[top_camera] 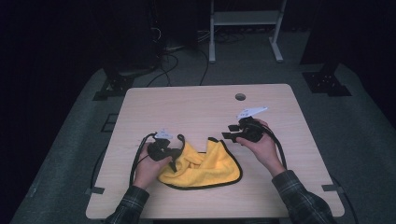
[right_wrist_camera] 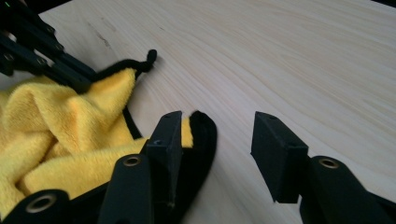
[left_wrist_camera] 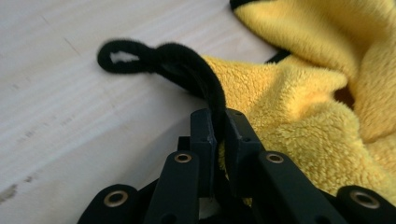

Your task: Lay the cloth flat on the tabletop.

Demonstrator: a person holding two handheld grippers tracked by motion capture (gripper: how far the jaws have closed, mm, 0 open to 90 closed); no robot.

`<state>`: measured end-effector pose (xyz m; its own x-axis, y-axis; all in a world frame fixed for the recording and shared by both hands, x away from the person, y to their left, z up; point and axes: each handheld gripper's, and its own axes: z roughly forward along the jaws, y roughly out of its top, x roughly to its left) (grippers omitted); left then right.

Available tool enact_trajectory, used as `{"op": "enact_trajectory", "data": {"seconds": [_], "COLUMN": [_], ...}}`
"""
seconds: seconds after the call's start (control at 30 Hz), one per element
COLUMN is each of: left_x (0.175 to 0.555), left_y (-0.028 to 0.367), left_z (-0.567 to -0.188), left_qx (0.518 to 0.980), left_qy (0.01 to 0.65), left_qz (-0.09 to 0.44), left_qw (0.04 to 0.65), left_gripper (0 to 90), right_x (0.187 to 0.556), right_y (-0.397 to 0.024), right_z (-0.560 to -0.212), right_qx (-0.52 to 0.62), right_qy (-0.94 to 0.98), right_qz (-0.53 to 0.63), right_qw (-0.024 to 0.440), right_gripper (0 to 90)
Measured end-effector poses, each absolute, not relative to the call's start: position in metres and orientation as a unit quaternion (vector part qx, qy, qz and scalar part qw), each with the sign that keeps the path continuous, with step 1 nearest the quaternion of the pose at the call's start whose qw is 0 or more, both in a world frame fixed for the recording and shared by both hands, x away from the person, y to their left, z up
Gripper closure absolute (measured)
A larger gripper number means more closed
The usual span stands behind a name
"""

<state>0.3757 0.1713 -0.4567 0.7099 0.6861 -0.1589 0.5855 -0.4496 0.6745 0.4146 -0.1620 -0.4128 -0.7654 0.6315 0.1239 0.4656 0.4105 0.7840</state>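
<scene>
A yellow fleece cloth with black trim lies bunched on the wooden table near its front edge. My left gripper is at the cloth's left side. In the left gripper view it is shut on the black trim, just behind a small black loop that rests on the wood. My right gripper is at the cloth's upper right corner. In the right gripper view its jaws stand apart, with the cloth's black-edged corner lying against the inner side of the left jaw and not pinched.
A round cable hole sits near the table's far edge. Bare wood stretches beyond and to both sides of the cloth. A white metal frame and cables stand on the dark floor beyond the table.
</scene>
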Motion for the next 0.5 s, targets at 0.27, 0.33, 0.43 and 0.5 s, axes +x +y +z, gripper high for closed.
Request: {"op": "enact_trajectory", "data": {"seconds": [0.27,0.33,0.43,0.5], "left_x": [0.375,0.376,0.377,0.376], "left_y": [0.163,0.164,0.166,0.166], "left_z": [-0.464,-0.464,-0.464,-0.465], "left_qx": [0.863,0.863,0.861,0.86], "left_qy": [0.366,0.364,0.367,0.369], "left_qz": [0.065,0.062,0.057,0.056], "left_qw": [0.343,0.344,0.347,0.348], "left_gripper": [81.1,81.1,81.1,81.2], "right_x": [0.433,0.436,0.444,0.449], "right_y": [-0.125,-0.121,-0.11,-0.104], "right_z": [-0.422,-0.424,-0.431,-0.436], "right_qx": [0.311,0.308,0.307,0.31], "right_qy": [0.856,0.86,0.87,0.875], "right_qz": [0.409,0.403,0.382,0.37], "right_qw": [0.064,0.062,0.054,0.049], "right_gripper": [57.0,57.8,60.2,60.9]}}
